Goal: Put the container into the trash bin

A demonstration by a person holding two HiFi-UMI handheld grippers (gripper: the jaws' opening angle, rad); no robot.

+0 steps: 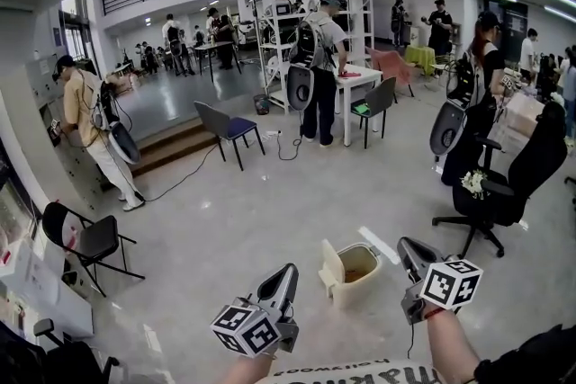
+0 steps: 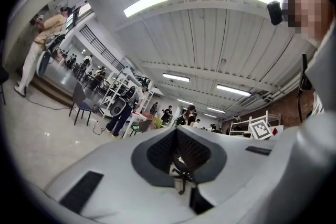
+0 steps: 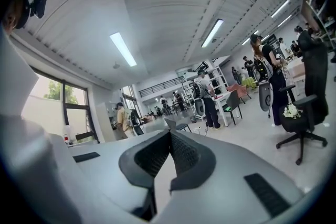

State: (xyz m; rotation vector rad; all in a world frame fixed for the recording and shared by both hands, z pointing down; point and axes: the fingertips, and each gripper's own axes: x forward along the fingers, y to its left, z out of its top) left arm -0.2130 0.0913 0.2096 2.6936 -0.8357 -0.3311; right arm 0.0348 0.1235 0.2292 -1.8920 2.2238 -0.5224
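Beige plastic bin (image 1: pixel 358 285) sits on the glossy grey floor (image 1: pixel 270 193) at lower centre of the head view, with its flip lid (image 1: pixel 330 271) tipped back on the left and the mouth wide open. Something brownish-orange lies down inside. My guess is that's the container, but it's too small to say for sure. No container shows anywhere else, so I'd call the drop pretty much done — maybe just the lid left to shut.

The left gripper (image 1: pixel 283 281) hangs at the bin's lower left and the right gripper (image 1: pixel 407 251) at its right, both near it and not touching. Each gripper's own view shows the jaws brought together tip to tip with nothing between them — dark ribbed pads (image 2: pixel 161 152) set in smooth matt grey shells. The marker cubes (image 1: pixel 245 328) are boxy, with crisp black-and-white squares.
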